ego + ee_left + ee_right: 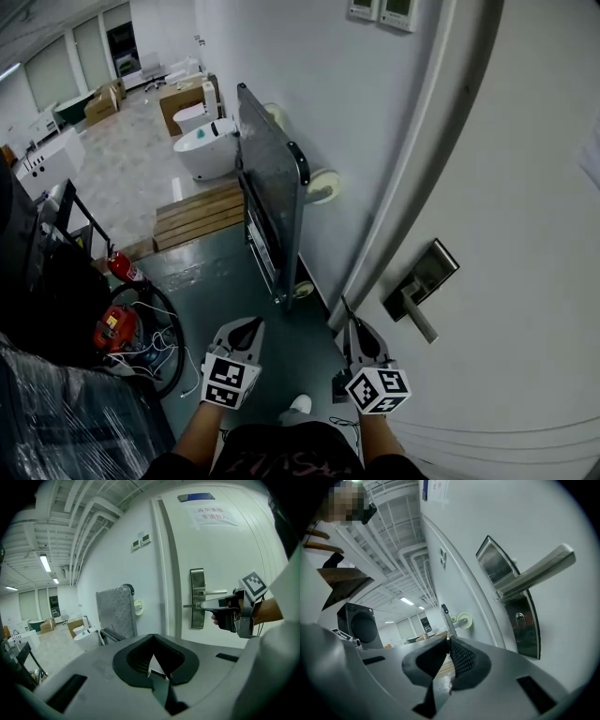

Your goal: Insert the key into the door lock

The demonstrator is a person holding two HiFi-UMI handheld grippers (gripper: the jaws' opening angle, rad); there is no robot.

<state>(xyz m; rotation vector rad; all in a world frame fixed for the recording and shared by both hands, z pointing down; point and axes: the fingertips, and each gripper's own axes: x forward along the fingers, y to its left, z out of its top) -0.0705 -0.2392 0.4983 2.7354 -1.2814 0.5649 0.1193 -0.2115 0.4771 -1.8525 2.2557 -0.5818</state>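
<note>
Holding key (446,615) in right gripper (348,324), short of door lock (425,278).
Left gripper (247,328) closed, empty, farther from lock; open floor (208,272) below.

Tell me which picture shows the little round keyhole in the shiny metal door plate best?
The right gripper view. The round keyhole sits close and clear on the shiny metal door plate. The head view and left gripper view show the plate small; the keyhole cannot be made out there.

Right tongs (448,642) pinch the key (446,618), apart from the lock plate (528,626).
</note>
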